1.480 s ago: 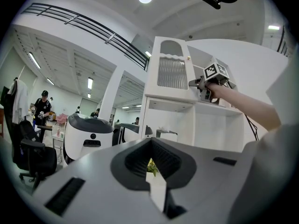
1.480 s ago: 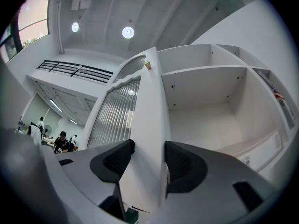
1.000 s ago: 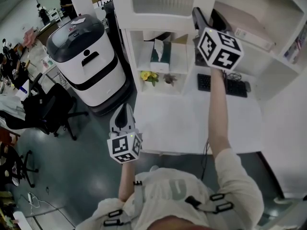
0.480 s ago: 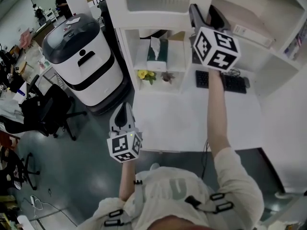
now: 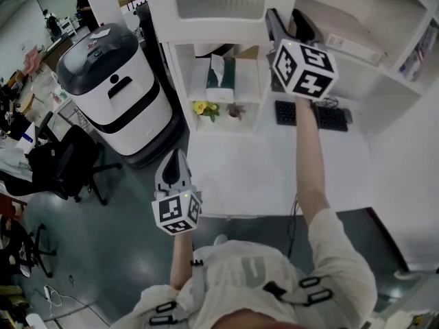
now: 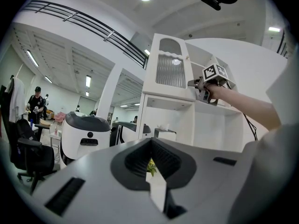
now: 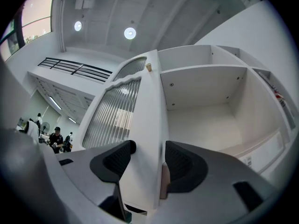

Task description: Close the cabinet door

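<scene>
Cabinet door [image 7: 145,120]: white frame with a ribbed glass pane and a scalloped arch at the top of the pane. It stands swung open, and the right gripper view sees it nearly edge-on. A small latch tab sits near the top of its free edge. The door belongs to the white cabinet [image 5: 384,108] along the desk's back edge, in the upper tier above the back left corner.

Right tongs [image 7: 149,149]: closed on the door's free edge, one pad on the glass side and the other on the inner side. The frame fills the gap between them.

Left tongs [image 6: 150,141]: closed tip to tip and held off the desk's front left corner, well apart from the door.

Compartments:
- The upper compartment [image 7: 205,120] that the door stands away from shows plain white back and side walls with small holes in them.
- The niche under the door holds a tissue box [image 5: 218,79] at the back. Yellow flowers [image 5: 204,107] and a small plant [image 5: 237,110] stand in front of it.
- The neighbouring bay is open to the desk [image 5: 260,177]. A black keyboard [image 5: 312,114] lies there at the desk's back edge.
- On the shelf above the keyboard lies a flat white box [image 5: 353,49].

On the floor off the desk's left edge stand a white-and-black wheeled machine [image 5: 113,81] and a black office chair [image 5: 62,163].
</scene>
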### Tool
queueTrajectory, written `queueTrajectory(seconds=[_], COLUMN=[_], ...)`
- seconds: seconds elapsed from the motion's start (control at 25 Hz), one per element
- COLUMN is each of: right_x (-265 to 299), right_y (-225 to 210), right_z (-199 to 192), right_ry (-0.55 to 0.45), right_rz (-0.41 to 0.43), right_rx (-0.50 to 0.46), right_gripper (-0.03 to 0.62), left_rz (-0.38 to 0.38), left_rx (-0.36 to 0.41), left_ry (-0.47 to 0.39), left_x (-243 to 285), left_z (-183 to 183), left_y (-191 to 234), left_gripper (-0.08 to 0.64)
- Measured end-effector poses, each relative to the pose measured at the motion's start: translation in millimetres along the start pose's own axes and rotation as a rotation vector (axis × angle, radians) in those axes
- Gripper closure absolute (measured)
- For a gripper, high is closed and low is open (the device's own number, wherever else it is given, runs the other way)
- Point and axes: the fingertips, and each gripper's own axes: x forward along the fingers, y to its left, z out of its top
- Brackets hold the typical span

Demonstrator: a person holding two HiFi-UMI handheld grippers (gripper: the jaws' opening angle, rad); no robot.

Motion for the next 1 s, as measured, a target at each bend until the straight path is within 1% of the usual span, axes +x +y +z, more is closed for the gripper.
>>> queueTrajectory(seconds=[0.16, 0.44, 0.64, 0.8, 0.92, 0.96, 1.0], right_x=[-9.1, -38.3, -78.7, -118.0, -151.9, -163.5, -174.8], right_y=[-4.8, -5.3, 3.6, 16.3, 26.7, 30.4, 34.3], right_z=[-3.9, 0.2, 10.5, 17.1, 20.2, 20.9, 21.1], right_ry=[0.023, 0.029, -0.013, -0.056, -0.093, -0.108, -0.122], right_rz=[-0.012, -0.006, -0.001, 0.018, 0.023, 0.02, 0.015], right_rx=[-0.028, -0.082, -0.144, -0.154, -0.152, -0.156, -0.163], right_gripper=[0.377, 0.377, 0.377, 0.38, 0.416, 0.447, 0.495], left_rz=[-0.006, -0.055, -0.074, -0.096, -0.115, -0.121, -0.128], left_rx=[-0.003, 0.012, 0.025, 0.034, 0.04, 0.04, 0.041], left_ry=[-0.004, -0.004, -0.003, -0.007, -0.015, -0.019, -0.023], left_x=[-1.4, -6.5, -17.0, -27.3, -36.9, -40.2, -43.5], left_z=[0.0, 2.7, 4.4, 6.4, 7.9, 8.6, 9.7], left_y=[-0.6, -17.0, -24.7, -33.0, -41.0, -43.8, -46.7], left_gripper=[0.555, 0.556, 0.555, 0.556, 0.555, 0.556, 0.555])
